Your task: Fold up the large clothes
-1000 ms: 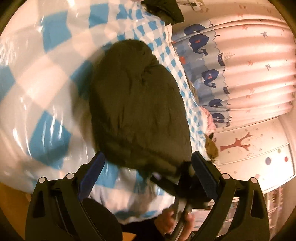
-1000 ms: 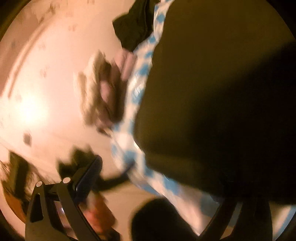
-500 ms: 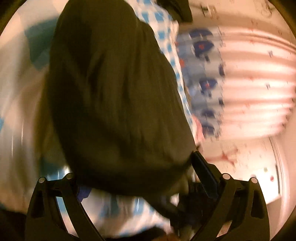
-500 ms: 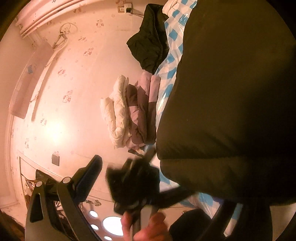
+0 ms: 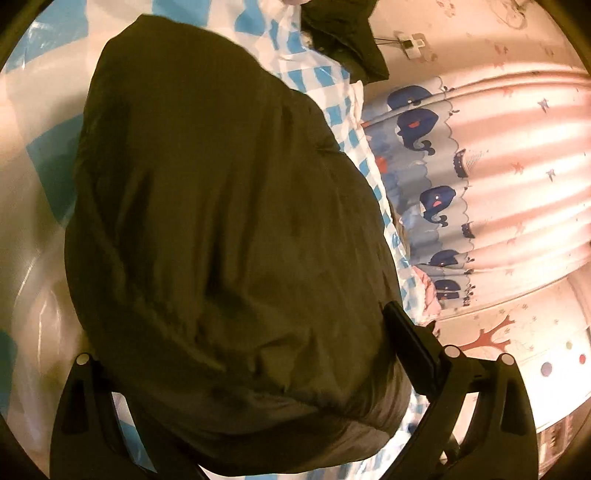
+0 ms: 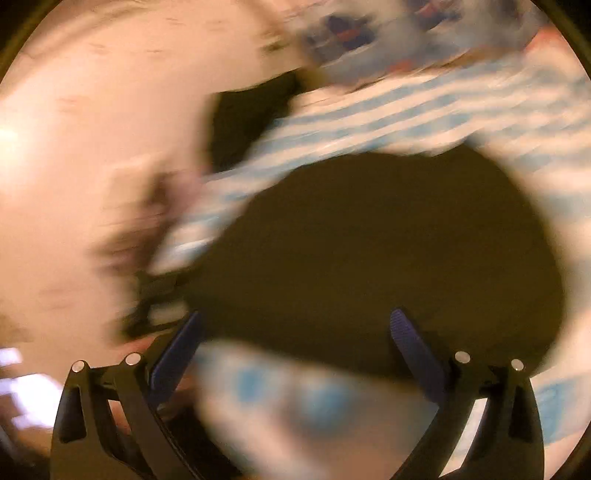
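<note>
Lying bundled on the checked bedspread (image 5: 44, 92), the dark padded jacket (image 5: 229, 236) looks mostly folded. Left gripper (image 5: 258, 417) straddles its near edge, spread; right gripper (image 6: 295, 354) gapes, released. Tidying remains.

Warm dim light; left view sharp, right view motion-blurred; fisheye-bent edges.

Bulky dark olive padded jacket (image 5: 229, 258) fills most of the view, lying on a blue-and-white checked sheet under clear plastic (image 5: 48, 155). Left gripper (image 5: 258, 398) has its black fingers (image 5: 413, 343) spread wide, jacket's near edge bulging between them (left finger mostly hidden by fabric). Pink curtain with navy whale print (image 5: 480, 192) at right; another dark garment (image 5: 343, 33) at top.
</note>
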A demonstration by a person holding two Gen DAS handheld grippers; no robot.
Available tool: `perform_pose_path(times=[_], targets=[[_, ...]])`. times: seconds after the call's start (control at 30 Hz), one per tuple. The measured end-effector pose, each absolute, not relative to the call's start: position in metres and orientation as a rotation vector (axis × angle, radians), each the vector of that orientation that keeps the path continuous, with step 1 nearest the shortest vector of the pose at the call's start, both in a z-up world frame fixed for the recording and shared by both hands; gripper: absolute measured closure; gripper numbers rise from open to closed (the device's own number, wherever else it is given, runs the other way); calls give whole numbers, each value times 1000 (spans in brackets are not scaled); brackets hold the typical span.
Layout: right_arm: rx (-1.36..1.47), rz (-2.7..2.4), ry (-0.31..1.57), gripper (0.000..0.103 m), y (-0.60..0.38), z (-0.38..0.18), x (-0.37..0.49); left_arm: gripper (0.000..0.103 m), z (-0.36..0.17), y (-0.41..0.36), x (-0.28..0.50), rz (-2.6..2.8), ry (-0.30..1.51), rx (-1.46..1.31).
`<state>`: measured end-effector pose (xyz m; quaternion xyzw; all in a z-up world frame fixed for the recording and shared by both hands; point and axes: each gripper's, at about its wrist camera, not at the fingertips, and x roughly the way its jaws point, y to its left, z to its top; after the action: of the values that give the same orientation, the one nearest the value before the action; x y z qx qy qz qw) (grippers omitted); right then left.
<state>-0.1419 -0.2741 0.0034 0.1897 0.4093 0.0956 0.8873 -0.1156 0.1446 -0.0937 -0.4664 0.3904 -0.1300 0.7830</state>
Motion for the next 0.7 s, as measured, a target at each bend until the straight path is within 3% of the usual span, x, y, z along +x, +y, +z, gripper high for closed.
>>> perform_pose_path(times=[0.1,0.2,0.33,0.47,0.6,0.7], targets=[[400,96,1082,6,-308,-59,-110,31,-95,144,-119,-280,843,-991],[331,102,1134,6,-303,-61,-108,38,-93,149,-118,-276,840,-979],[296,149,914,6,-288,2,-110,38,-96,161,-117,-263,855,-1010],[158,178,915,6,-238,26,-39,28,-99,160,-110,-234,874,-1039],[103,188,965,6,-193,6,37,23,-99,161,-96,-217,874,-1075],[20,160,1050,6,-158,-54,62,17,-100,159,-88,-214,875,-1076]])
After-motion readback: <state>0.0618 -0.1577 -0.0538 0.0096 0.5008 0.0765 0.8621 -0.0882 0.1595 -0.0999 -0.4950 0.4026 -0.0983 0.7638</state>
